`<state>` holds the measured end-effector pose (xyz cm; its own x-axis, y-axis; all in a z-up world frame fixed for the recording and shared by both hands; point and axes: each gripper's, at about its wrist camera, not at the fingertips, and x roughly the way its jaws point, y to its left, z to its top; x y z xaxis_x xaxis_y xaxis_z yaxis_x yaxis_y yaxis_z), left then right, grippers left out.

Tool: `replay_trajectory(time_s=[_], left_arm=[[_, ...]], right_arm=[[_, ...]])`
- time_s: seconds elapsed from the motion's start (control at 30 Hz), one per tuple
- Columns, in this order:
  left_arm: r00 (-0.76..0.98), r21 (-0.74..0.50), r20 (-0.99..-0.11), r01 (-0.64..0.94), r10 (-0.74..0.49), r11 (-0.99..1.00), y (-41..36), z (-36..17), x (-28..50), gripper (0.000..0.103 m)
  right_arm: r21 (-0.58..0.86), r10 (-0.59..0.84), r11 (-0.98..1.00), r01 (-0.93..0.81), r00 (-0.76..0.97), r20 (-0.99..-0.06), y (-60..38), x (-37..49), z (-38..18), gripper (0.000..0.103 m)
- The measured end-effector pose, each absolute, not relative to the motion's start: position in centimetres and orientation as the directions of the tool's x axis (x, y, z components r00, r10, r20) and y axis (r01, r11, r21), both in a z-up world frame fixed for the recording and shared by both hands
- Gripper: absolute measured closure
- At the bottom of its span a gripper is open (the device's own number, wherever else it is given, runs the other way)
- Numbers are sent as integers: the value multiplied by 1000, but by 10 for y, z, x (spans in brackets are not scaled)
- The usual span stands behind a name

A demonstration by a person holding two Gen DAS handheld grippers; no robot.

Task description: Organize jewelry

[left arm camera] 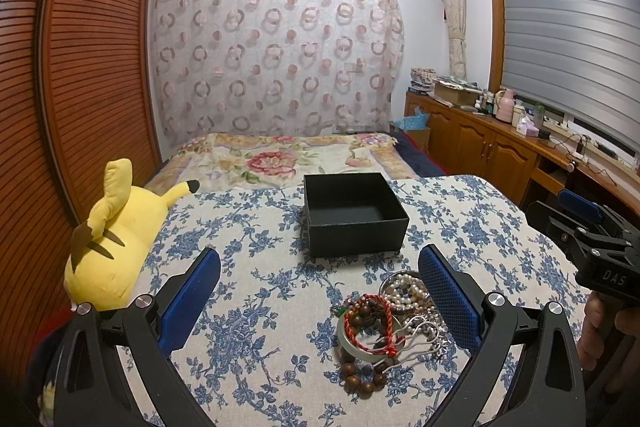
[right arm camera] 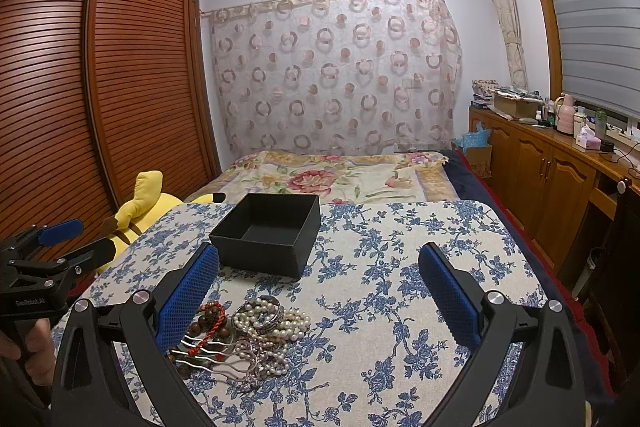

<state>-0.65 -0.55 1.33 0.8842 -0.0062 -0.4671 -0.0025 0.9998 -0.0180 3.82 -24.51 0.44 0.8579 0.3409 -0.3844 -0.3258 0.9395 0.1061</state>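
Observation:
A pile of jewelry [left arm camera: 390,323] lies on the blue-flowered cloth: brown wooden beads, a red cord, a pale bangle, pearls and silver chains. It also shows in the right wrist view [right arm camera: 248,335]. An open, empty black box [left arm camera: 352,213] stands behind it; it also shows in the right wrist view [right arm camera: 268,233]. My left gripper [left arm camera: 320,291] is open and empty, the pile by its right finger. My right gripper [right arm camera: 320,291] is open and empty, the pile by its left finger. Each gripper shows at the edge of the other's view, the right one [left arm camera: 580,223] and the left one [right arm camera: 64,239].
The table [right arm camera: 420,267] is covered with the flowered cloth. A yellow plush toy [left arm camera: 116,235] lies at its left edge beside a slatted wooden wardrobe [left arm camera: 88,67]. A bed [left arm camera: 280,159] lies behind the table. Wooden cabinets [right arm camera: 552,167] with clutter run along the right.

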Motion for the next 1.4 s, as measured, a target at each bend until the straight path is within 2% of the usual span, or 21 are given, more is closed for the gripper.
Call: replay_trajectory(time_s=[0.8, 1.4], left_arm=[[883, -18, -469, 0, -8, 1000, -9, 18, -6, 7], [818, -44, -573, 27, -48, 999, 2, -31, 16, 7]], right_arm=[[107, 341, 940, -325, 857, -386, -247, 38, 3, 2], [105, 361, 929, -354, 810, -461, -232, 48, -24, 2]])
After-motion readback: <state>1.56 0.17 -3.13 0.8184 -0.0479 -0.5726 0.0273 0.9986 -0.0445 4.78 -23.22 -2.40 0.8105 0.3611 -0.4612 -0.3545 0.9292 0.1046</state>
